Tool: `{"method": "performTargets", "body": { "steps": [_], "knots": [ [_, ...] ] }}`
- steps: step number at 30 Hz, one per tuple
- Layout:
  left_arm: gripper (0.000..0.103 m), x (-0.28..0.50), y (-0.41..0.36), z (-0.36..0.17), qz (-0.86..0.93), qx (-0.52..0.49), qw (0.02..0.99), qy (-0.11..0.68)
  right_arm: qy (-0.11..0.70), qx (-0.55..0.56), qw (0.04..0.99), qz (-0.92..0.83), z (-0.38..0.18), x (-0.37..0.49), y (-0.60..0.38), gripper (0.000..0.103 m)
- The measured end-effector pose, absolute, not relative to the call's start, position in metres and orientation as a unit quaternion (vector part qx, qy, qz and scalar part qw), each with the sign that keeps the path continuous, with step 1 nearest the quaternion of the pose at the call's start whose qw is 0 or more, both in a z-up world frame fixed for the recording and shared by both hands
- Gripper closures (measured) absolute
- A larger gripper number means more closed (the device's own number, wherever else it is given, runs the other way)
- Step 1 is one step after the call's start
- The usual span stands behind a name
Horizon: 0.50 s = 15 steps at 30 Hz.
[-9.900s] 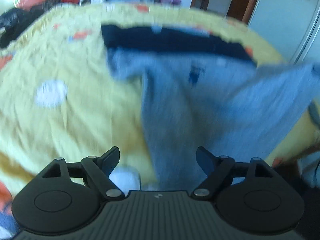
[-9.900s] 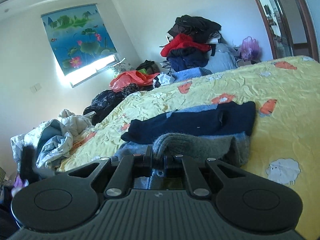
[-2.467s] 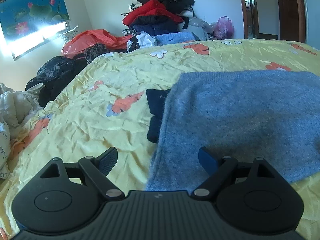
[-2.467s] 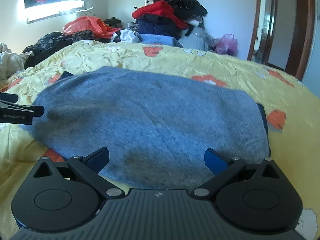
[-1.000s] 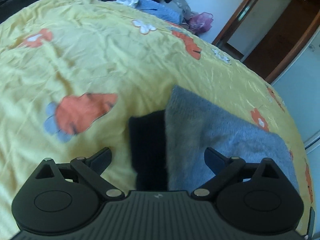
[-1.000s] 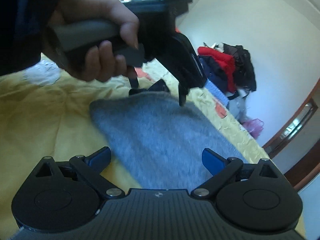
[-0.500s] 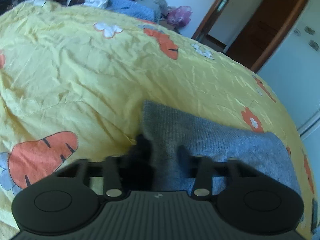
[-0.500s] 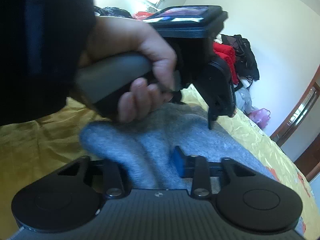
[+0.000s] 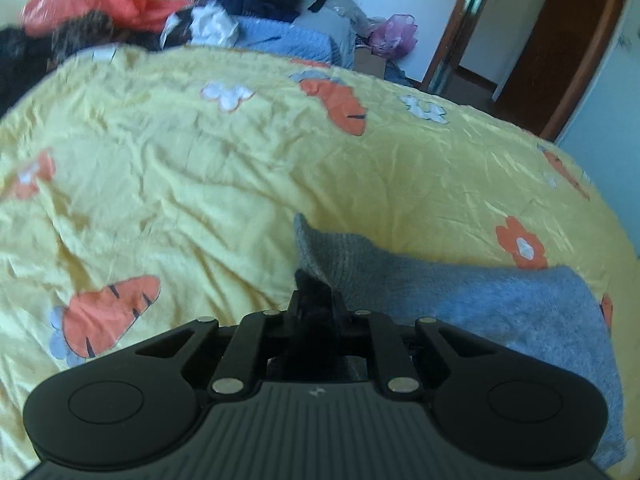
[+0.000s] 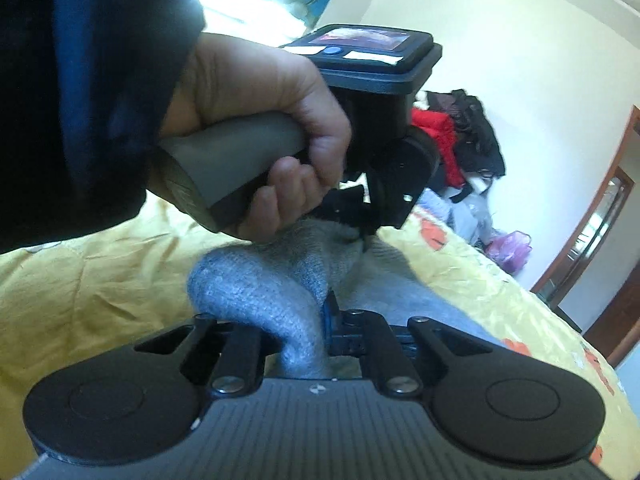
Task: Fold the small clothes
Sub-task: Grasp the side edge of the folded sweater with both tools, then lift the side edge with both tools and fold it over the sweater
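We have both tongs clamped on the grey sweater (image 9: 460, 292) at its near edge on the yellow bedspread (image 9: 200, 184): left gripper (image 9: 316, 296) and right gripper (image 10: 320, 320) have just closed on it; next we judge both corners must lift and carry across together, evenly

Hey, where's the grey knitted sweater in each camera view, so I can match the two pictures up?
Left wrist: grey sweater sits lower right of centre, its near corner pinched in the left gripper.
Right wrist: grey sweater fills the lower centre, bunched in the right gripper.
Shared landmark: the yellow carrot-print bedsheet under it.
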<state>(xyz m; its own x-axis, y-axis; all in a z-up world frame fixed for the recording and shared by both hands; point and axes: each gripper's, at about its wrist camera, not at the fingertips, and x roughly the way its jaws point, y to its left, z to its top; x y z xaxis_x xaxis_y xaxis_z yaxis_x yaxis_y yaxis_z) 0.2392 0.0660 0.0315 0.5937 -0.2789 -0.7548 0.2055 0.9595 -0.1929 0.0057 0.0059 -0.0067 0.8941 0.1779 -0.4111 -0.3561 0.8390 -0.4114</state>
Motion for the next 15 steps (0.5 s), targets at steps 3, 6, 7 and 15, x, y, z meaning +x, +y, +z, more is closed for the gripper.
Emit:
{"method": "performTargets", "body": {
  "steps": [3, 6, 7, 15],
  "knots": [
    [0.091, 0.230, 0.049, 0.043, -0.130, -0.021, 0.898, 0.421, 0.177, -0.233, 0.947, 0.132, 0.000, -0.003, -0.014, 0.087],
    [0.091, 0.223, 0.031, 0.052, -0.129, -0.006, 0.902, 0.412, 0.174, -0.215, 0.953, 0.120, 0.005, -0.009, -0.035, 0.088],
    [0.091, 0.220, 0.025, 0.056, -0.127, 0.001, 0.905, 0.406, 0.174, -0.210, 0.955, 0.116, 0.006, -0.012, -0.041, 0.088],
    [0.091, 0.208, -0.017, 0.077, -0.114, 0.014, 0.917, 0.381, 0.167, -0.166, 0.968, 0.088, 0.018, -0.022, -0.096, 0.092]
  ]
}}
